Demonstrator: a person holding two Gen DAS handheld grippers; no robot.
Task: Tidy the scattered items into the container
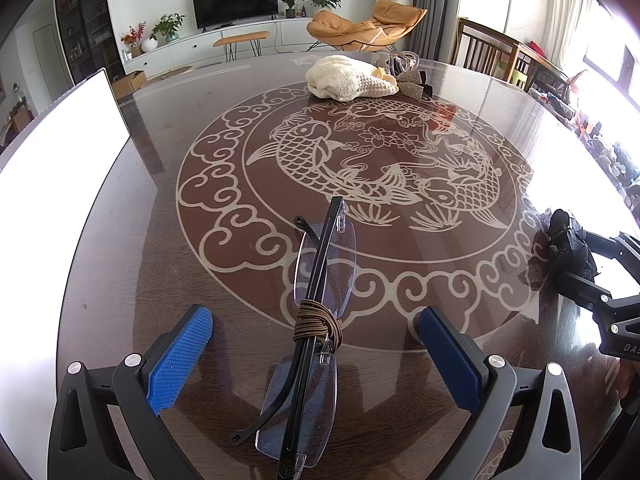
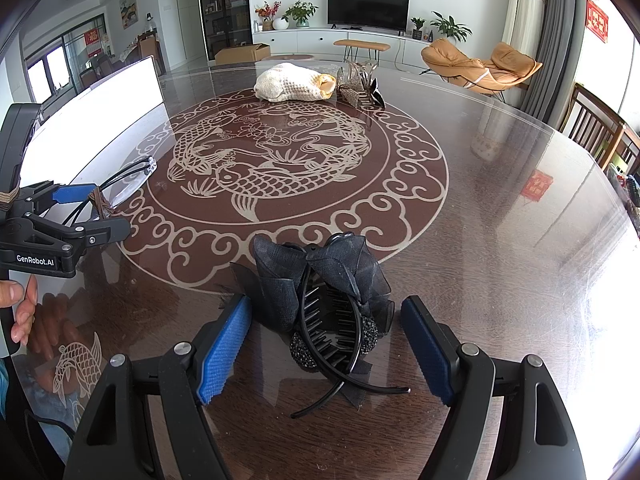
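Both grippers released: the left gripper straddles the rimless folded spectacles bound with brown cord on the glossy fish-patterned worktop; the right gripper flanks the black gauze-bow hair claw just beside them. Risks: thin lenses skidding on the glass, soft gauze deforming, the white container lying well apart.

Dark brown table with pale koi and cloud-scroll pattern, black hair clip, clear glasses with black arms, brown cord, cream waffle-knit cloth, maybe yellow inside.
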